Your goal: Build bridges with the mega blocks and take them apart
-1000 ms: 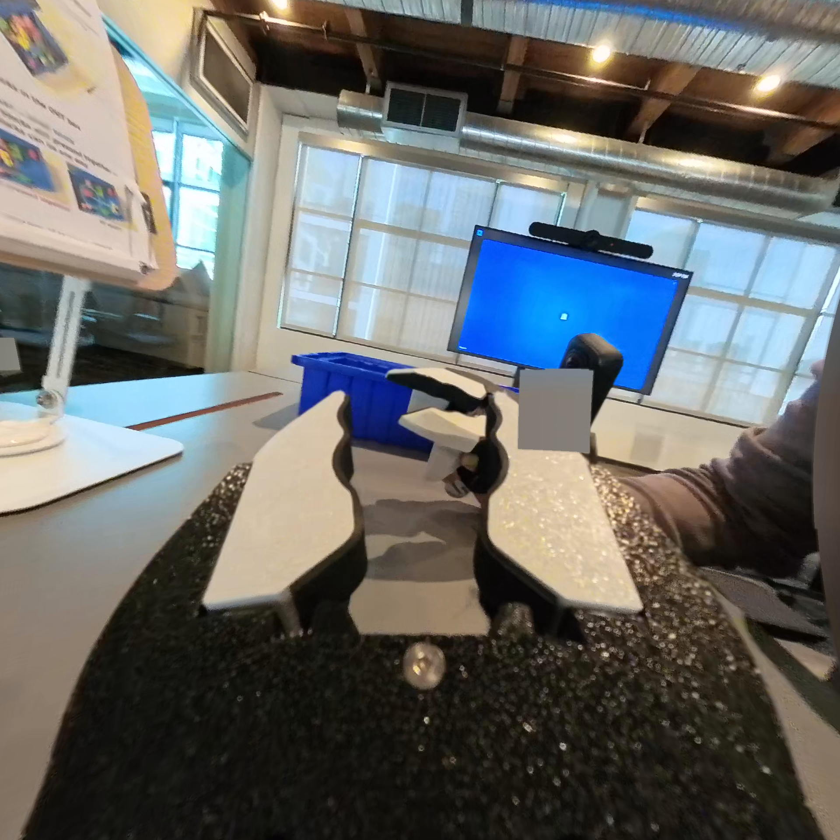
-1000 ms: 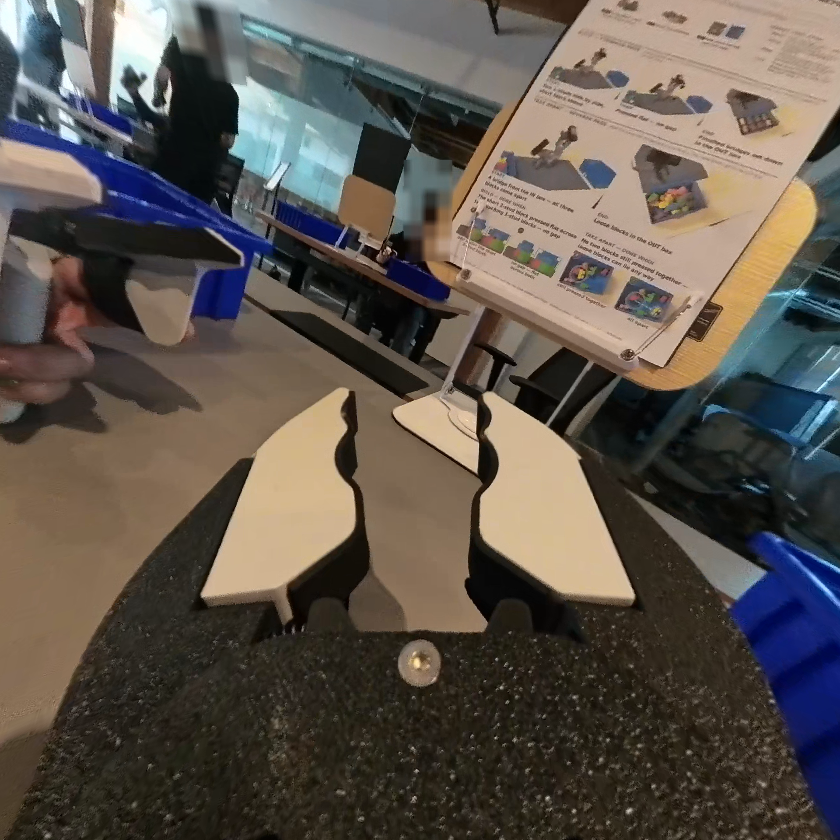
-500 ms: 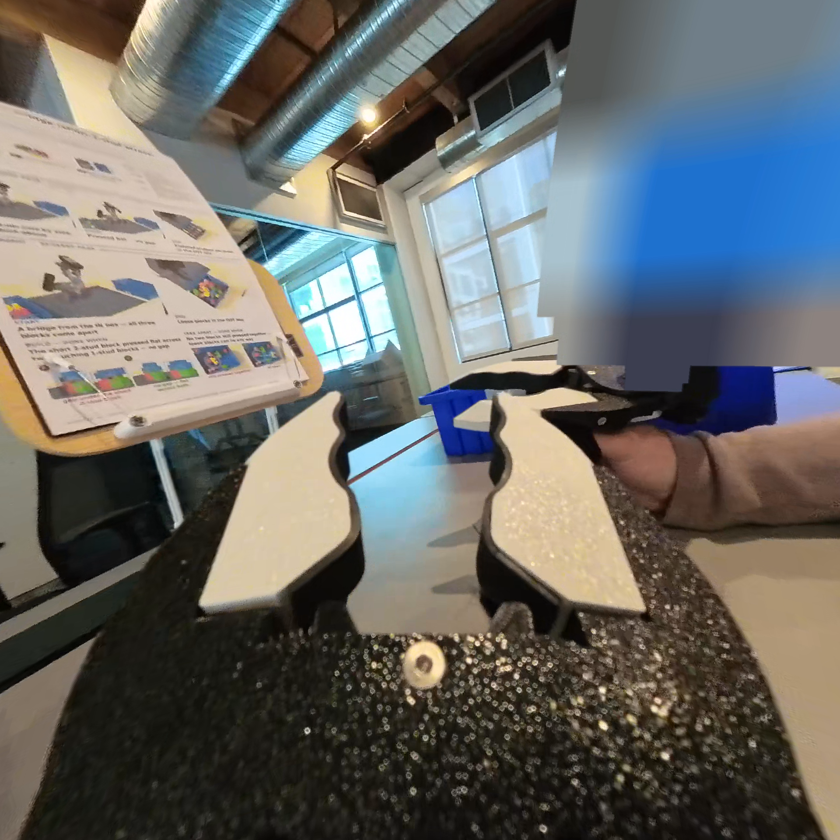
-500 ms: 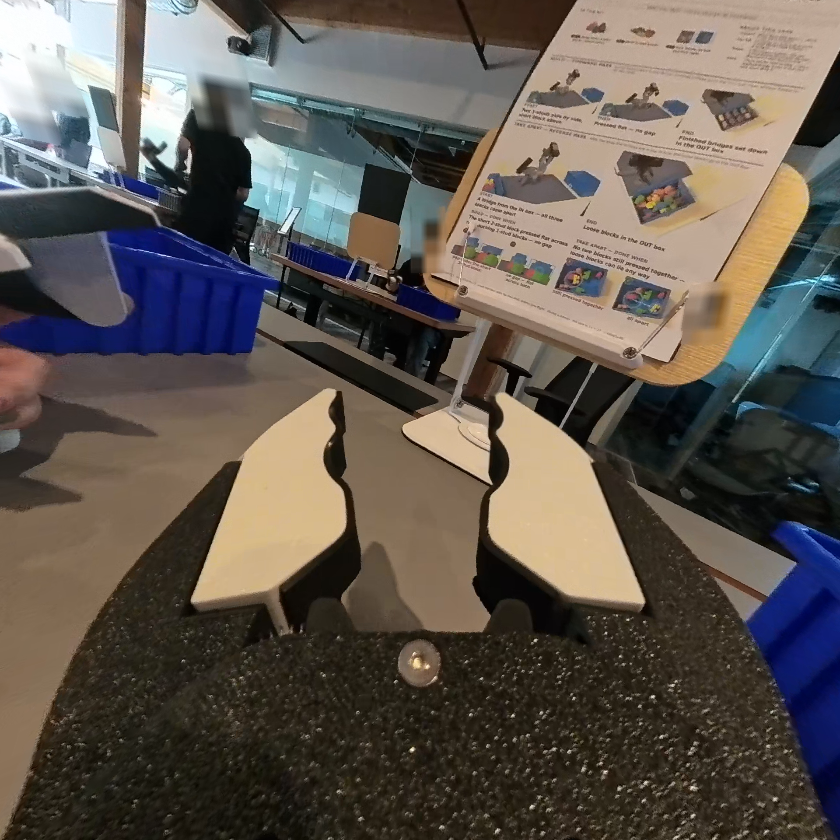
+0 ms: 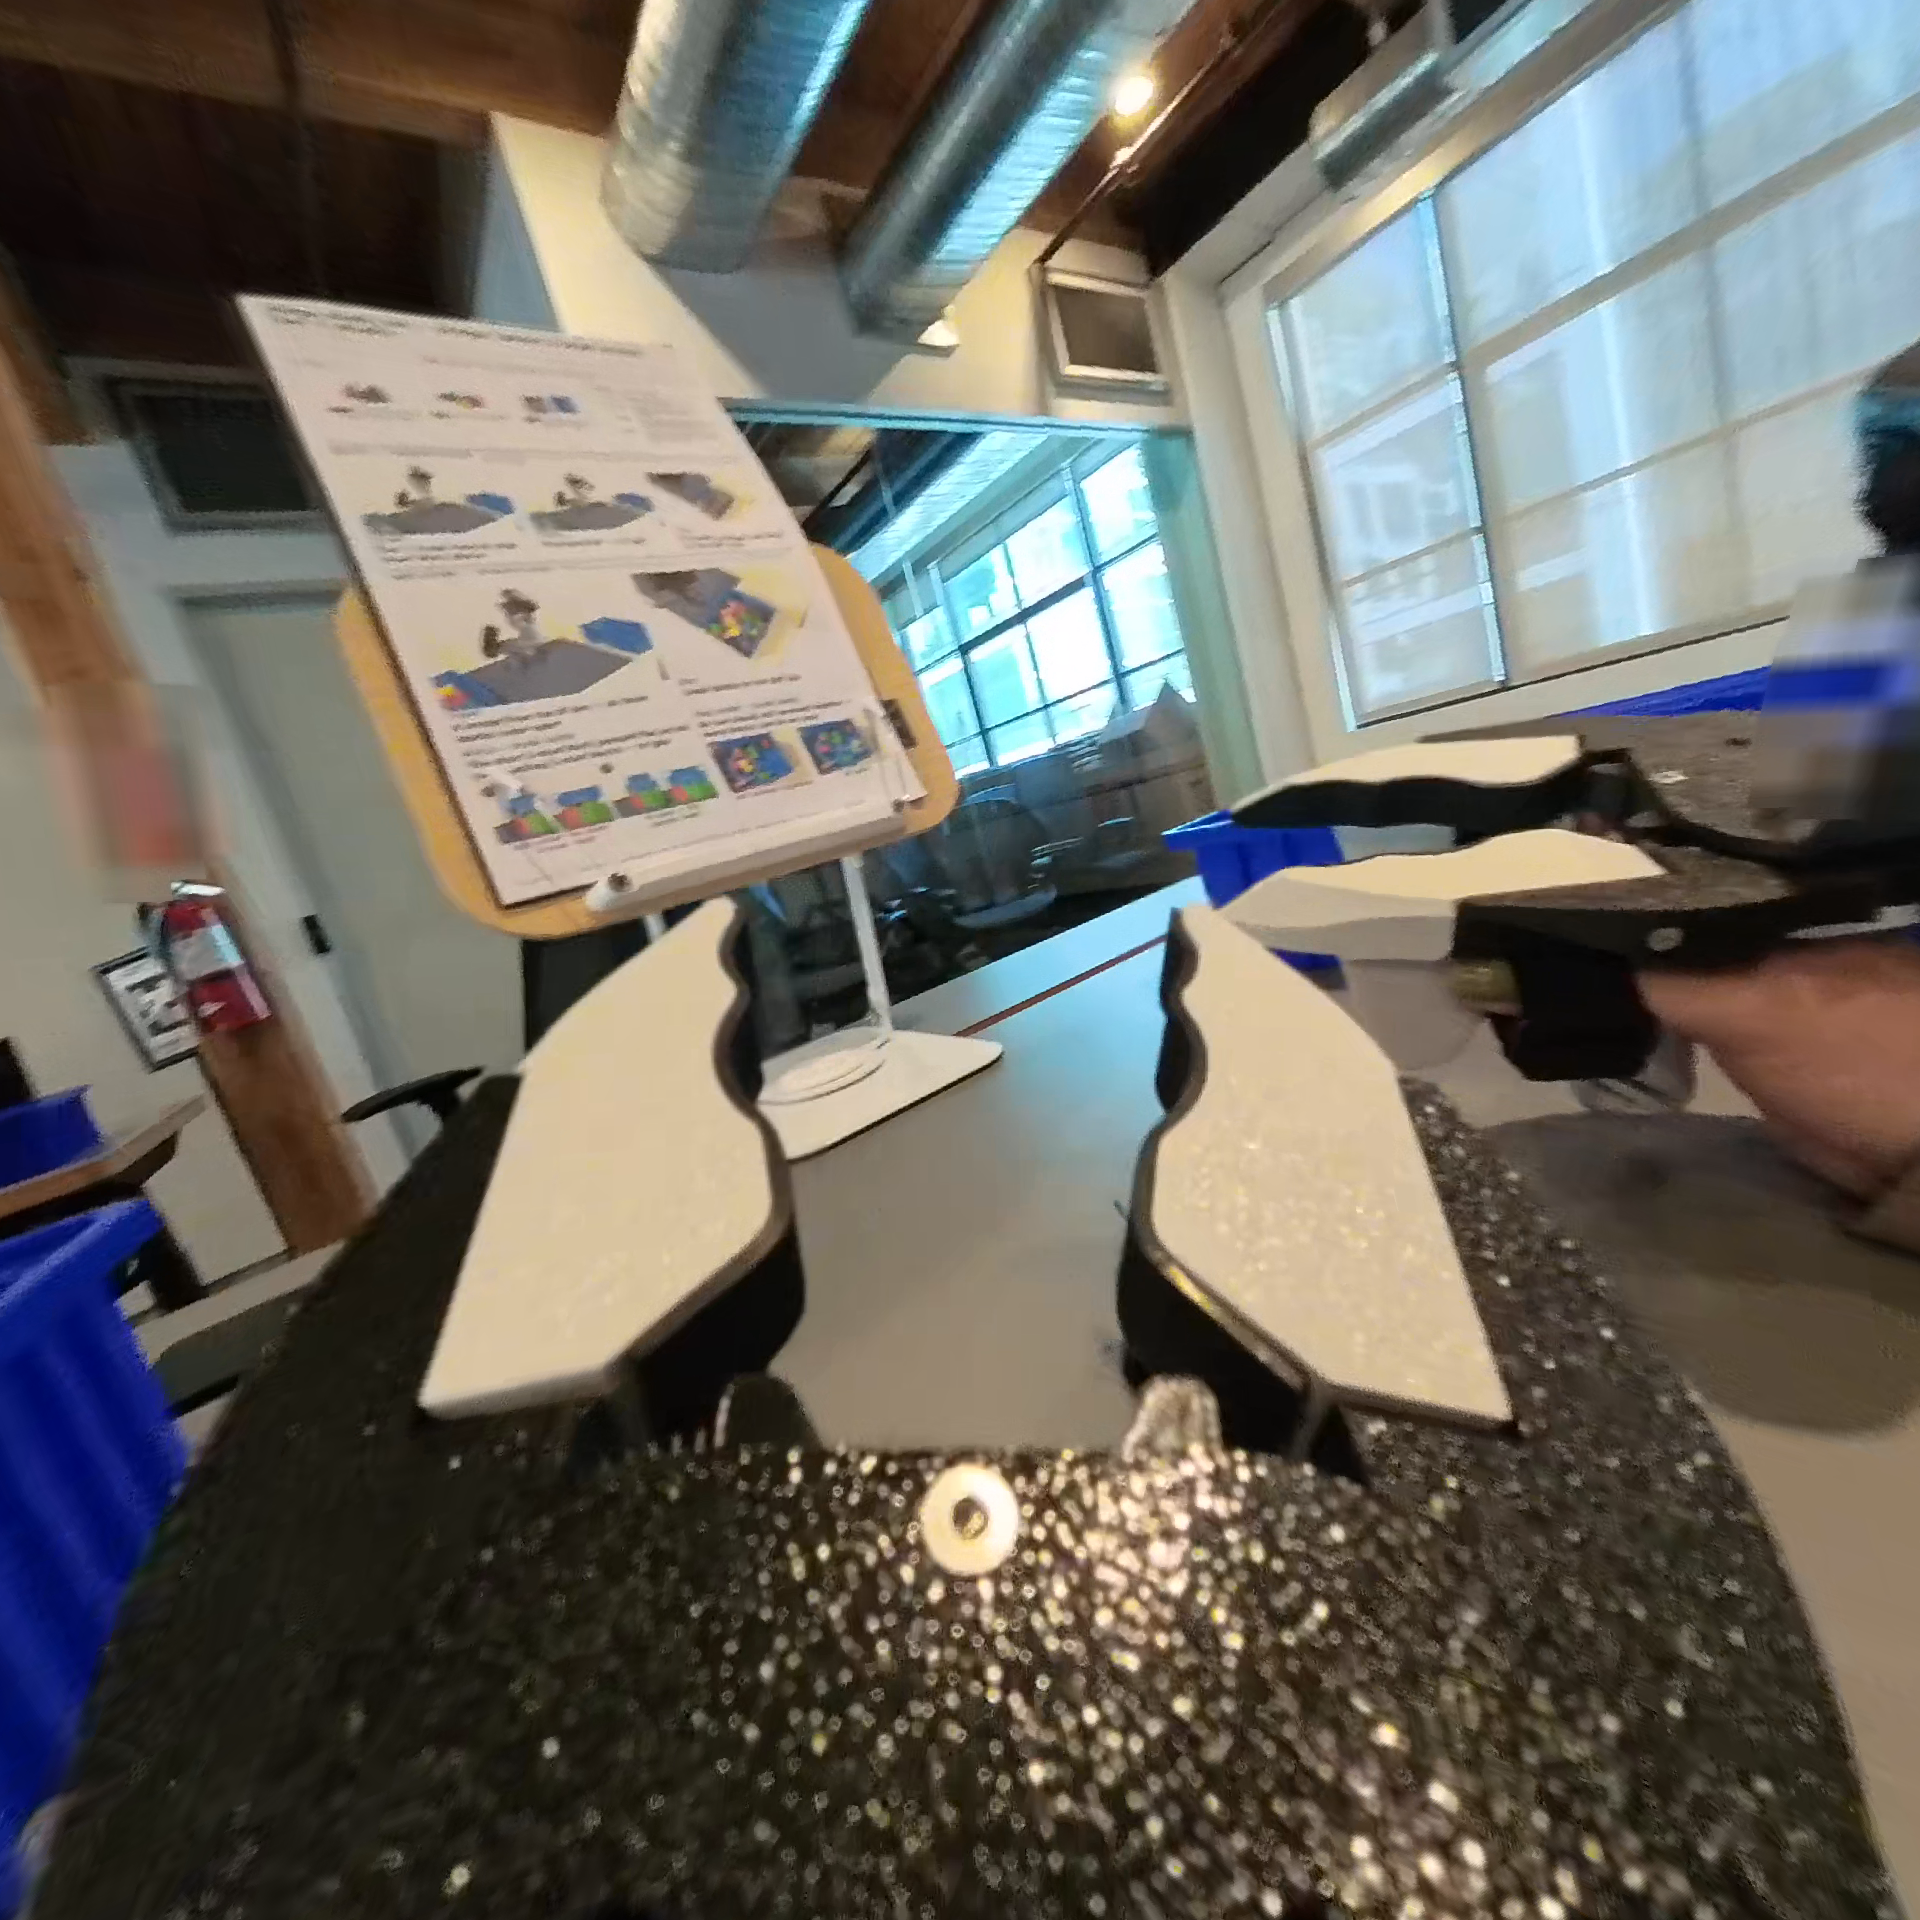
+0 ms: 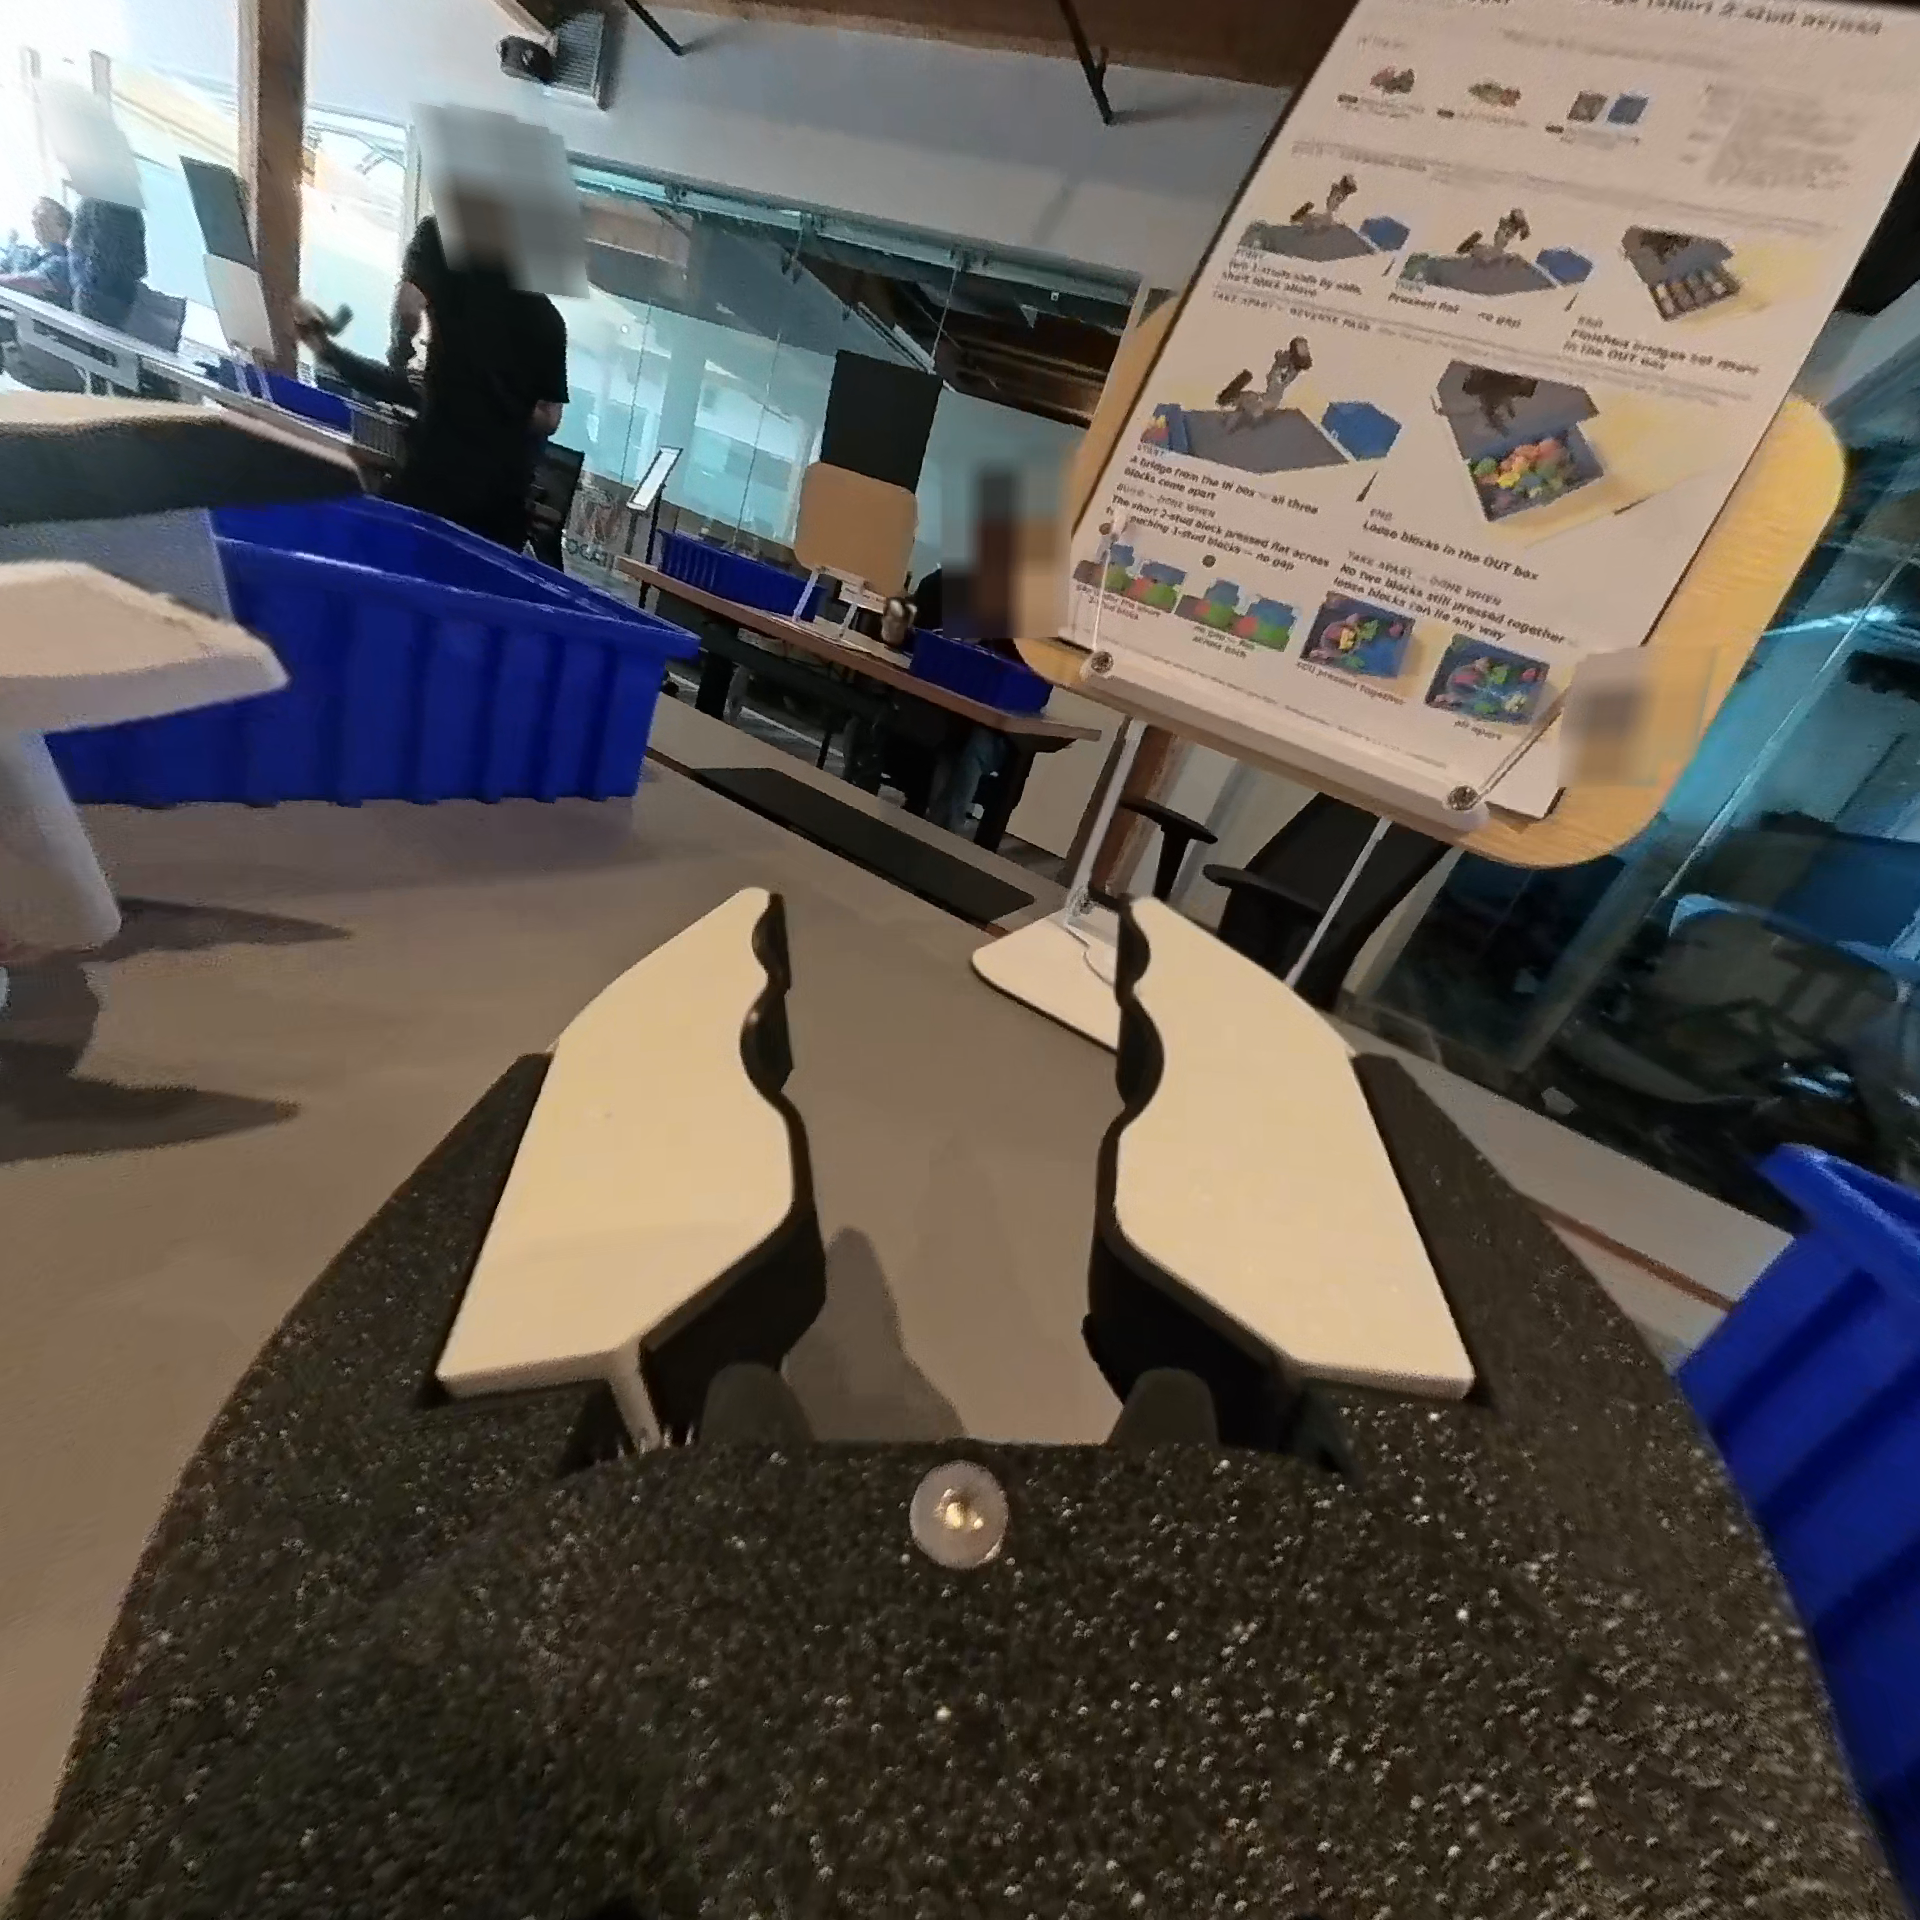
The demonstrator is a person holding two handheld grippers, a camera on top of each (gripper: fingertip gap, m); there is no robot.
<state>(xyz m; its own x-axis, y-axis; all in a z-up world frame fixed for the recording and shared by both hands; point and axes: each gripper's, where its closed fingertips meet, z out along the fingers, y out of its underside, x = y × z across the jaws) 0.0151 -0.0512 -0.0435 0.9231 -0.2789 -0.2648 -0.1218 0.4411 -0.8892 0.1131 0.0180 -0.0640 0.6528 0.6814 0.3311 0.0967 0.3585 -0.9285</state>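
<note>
No mega blocks show in either view. My left gripper [image 5: 956,920] is open and empty, held low over the grey table [image 5: 966,1216] and pointing at the instruction board [image 5: 582,613]. My right gripper [image 6: 951,914] is open and empty too, also over the table [image 6: 312,935]. In the left wrist view the right gripper [image 5: 1247,862] shows at the right, turned on its side in a hand [image 5: 1808,1070]. In the right wrist view the left gripper [image 6: 270,582] shows at the left edge. A blue bin [image 6: 416,665] stands behind it; its inside is hidden.
The instruction board on its white stand [image 6: 1049,966] is at the table's far edge. Another blue bin [image 6: 1829,1382] is close at my right, and one [image 5: 73,1455] at the left in the left wrist view. People and more tables [image 6: 862,665] are in the background.
My left gripper has swung to the left, from the screen and windows to the instruction board, and opened wider. My right gripper has opened a little and shifted slightly.
</note>
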